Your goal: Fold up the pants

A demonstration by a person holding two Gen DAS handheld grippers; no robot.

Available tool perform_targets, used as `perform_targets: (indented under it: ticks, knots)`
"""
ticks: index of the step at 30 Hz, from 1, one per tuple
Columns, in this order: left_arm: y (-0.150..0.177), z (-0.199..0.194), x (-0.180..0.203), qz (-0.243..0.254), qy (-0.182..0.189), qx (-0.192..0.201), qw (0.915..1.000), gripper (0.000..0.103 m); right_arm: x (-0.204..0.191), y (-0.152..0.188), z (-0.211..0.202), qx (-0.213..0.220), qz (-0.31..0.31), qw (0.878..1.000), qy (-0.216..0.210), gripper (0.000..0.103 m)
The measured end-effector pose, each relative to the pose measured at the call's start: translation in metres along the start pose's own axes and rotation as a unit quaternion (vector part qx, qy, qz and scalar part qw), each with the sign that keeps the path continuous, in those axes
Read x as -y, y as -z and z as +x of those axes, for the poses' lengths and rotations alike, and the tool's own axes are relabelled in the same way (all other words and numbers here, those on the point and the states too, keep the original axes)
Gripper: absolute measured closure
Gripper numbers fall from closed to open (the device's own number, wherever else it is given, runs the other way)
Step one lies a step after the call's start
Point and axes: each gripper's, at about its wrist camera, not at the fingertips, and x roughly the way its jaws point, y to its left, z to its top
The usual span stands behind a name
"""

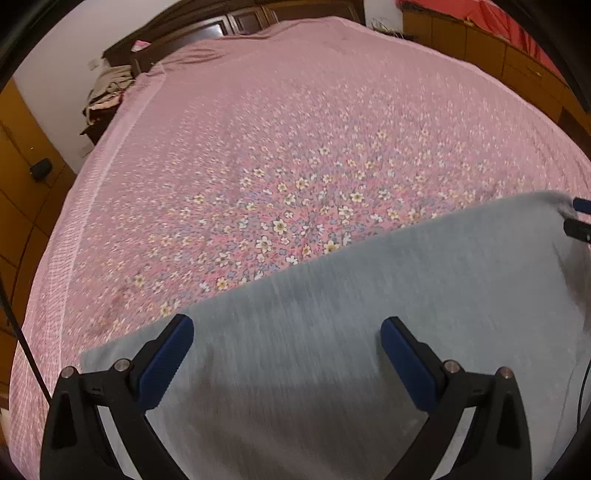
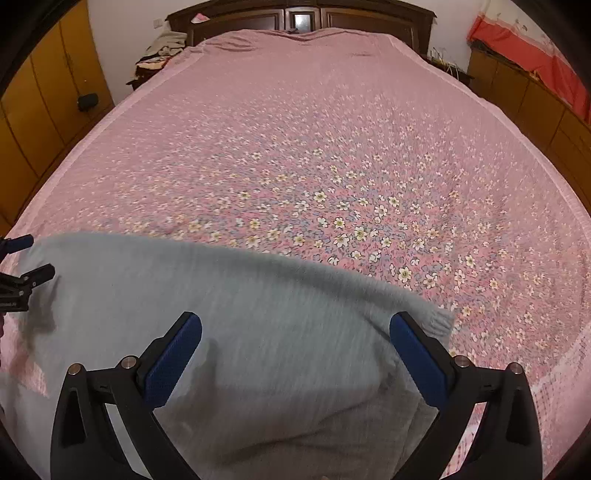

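Grey pants (image 2: 258, 314), spread across the near edge of a bed; the cloth is blurred in both views, and its fine detail cannot be read. In the right wrist view the far edge of the pants runs from the left side down toward the right, ending in a gathered, ribbed end (image 2: 439, 319) just beside the right-hand finger. In the left wrist view the pants (image 1: 369, 332) fill the near right part of the frame, their far edge rising toward the right.

Left gripper (image 1: 287, 354), jaws wide apart, poised over the pants with cloth visible between the blue pads (image 1: 166, 363); nothing is clamped. Right gripper (image 2: 295, 354), jaws likewise wide apart above the pants, holding nothing. Each gripper also appears at the margin of the other's view, the left gripper at the left edge of the right wrist view (image 2: 26, 266) with its fingers apart.

Pink floral bedspread (image 2: 314, 166), covering the whole bed beneath the pants. Dark wooden headboard (image 2: 303, 16) at the far end. Pile of clothes (image 2: 162, 48) at the far left beside the bed. Wooden cabinets (image 2: 535, 96) along the right, with a red cloth (image 2: 532, 48) on top. Yellow-brown wardrobe doors (image 2: 44, 85) on the left
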Motion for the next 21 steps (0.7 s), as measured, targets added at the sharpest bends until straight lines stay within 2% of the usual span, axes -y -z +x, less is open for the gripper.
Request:
perform_targets:
  ticks: [4,8,10,16,21]
  knots:
    - [-0.005,0.021,-0.008,0.009,0.013,-0.016,0.9997,0.0,0.001,-0.002,0.011,-0.01,-0.004,1.0,0.005,0.0]
    - [-0.008,0.037,-0.021,0.005,0.003,-0.015,0.9999,0.0,0.0,-0.004,0.022,-0.026,-0.019,0.999,0.02,0.0]
    - [-0.008,0.046,-0.027,0.001,0.021,-0.021,0.9996,0.0,0.0,-0.003,0.03,-0.037,-0.028,0.999,0.024,0.003]
    - [-0.004,0.068,-0.045,-0.009,0.073,-0.031,0.9968,0.0,0.011,-0.003,0.047,-0.049,-0.011,0.999,0.0,0.003]
    - [0.003,0.079,-0.057,-0.01,0.083,-0.024,0.9962,0.0,0.017,-0.008,0.058,-0.061,-0.02,0.998,-0.005,0.002]
